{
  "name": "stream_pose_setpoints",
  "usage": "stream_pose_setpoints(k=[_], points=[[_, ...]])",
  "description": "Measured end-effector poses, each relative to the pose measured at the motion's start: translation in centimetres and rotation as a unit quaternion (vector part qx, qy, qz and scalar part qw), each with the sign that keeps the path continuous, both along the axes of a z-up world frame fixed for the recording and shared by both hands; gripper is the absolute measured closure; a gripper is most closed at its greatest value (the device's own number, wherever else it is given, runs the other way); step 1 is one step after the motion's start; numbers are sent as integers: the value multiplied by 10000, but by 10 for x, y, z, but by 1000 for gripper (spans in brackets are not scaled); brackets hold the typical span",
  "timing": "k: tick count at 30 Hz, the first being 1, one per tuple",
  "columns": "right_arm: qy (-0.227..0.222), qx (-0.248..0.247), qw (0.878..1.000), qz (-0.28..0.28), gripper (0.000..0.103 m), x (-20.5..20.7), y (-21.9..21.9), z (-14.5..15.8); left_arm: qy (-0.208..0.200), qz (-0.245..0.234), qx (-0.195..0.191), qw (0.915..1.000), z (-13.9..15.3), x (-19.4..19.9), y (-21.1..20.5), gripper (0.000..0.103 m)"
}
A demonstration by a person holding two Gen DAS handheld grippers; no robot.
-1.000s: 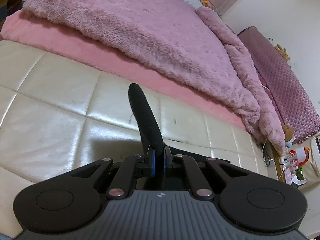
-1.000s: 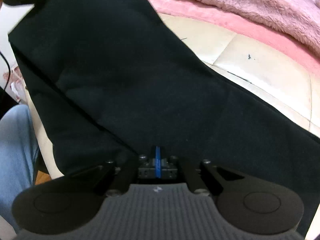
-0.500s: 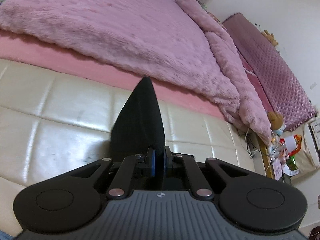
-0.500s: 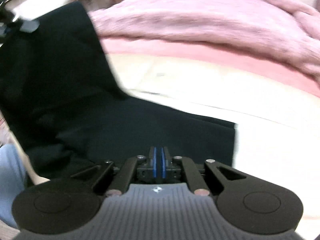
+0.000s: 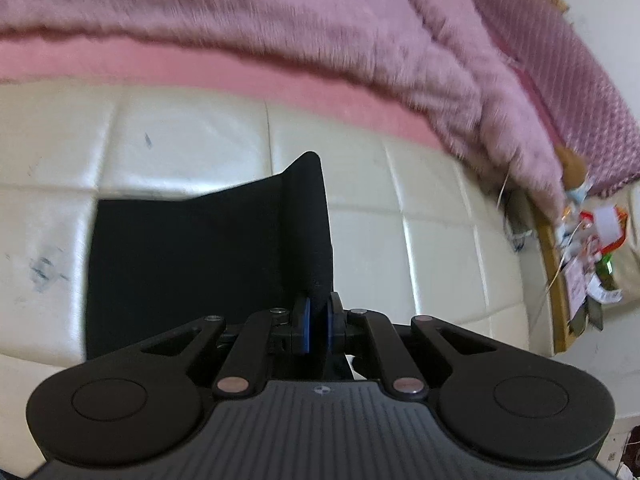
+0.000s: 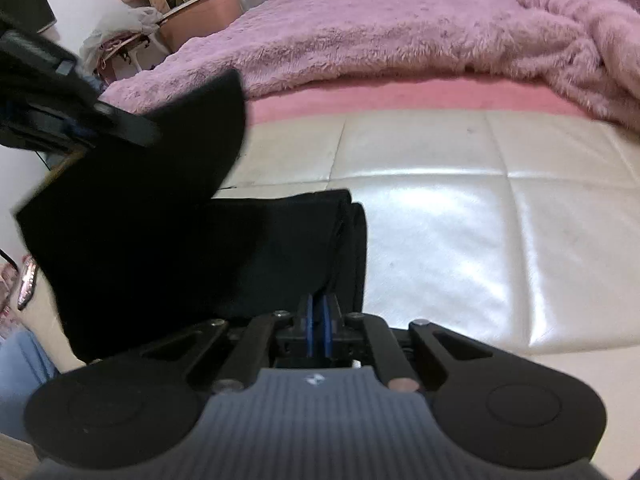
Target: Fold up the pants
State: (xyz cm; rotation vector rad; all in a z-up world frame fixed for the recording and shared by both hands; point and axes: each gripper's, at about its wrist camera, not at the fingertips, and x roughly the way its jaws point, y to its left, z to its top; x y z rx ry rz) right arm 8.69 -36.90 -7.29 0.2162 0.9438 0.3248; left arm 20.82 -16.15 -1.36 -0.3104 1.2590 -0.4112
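The black pants point(image 5: 192, 248) lie partly on the cream quilted bed end point(image 5: 420, 216). My left gripper point(image 5: 316, 324) is shut on a corner of the pants, which stands up ahead of its blue pads. My right gripper point(image 6: 318, 324) is shut on a folded edge of the same pants point(image 6: 180, 248). In the right wrist view the left gripper point(image 6: 76, 130) shows at the far left, holding up a flap of the black cloth above the rest.
A fluffy pink blanket point(image 5: 280, 12) over a pink sheet point(image 5: 248, 76) covers the bed beyond. Clutter and a bag point(image 5: 592, 256) lie on the floor at the right. Bags and a box point(image 6: 192, 8) stand at the far left. A blue-jeaned leg point(image 6: 20, 364) shows at the lower left.
Both grippers have come down toward the cream surface with the pants. More of the black cloth now lies spread on it, and the left gripper's corner has moved in closer to the right gripper.
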Motion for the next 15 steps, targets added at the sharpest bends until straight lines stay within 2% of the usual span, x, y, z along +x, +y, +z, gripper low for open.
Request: stream_pose_setpoints(k=[6,10,12,15], points=[[82,209,9997,-79,101,-2,-4,-14,387,-112,49,9992,-47,8,-27,96],[167,259,9995,-114,101,-8,-6,-23,568,-230,7,9981,-67,11,-34,94],[193,301,9993,-142,101,-9,-6,-25,627,-273,-121,9976,-71,11,-34,86],[194,297,9992,-178,101,-9,-6,-22,657,-321,-481,9962,-68,10,-32,83]])
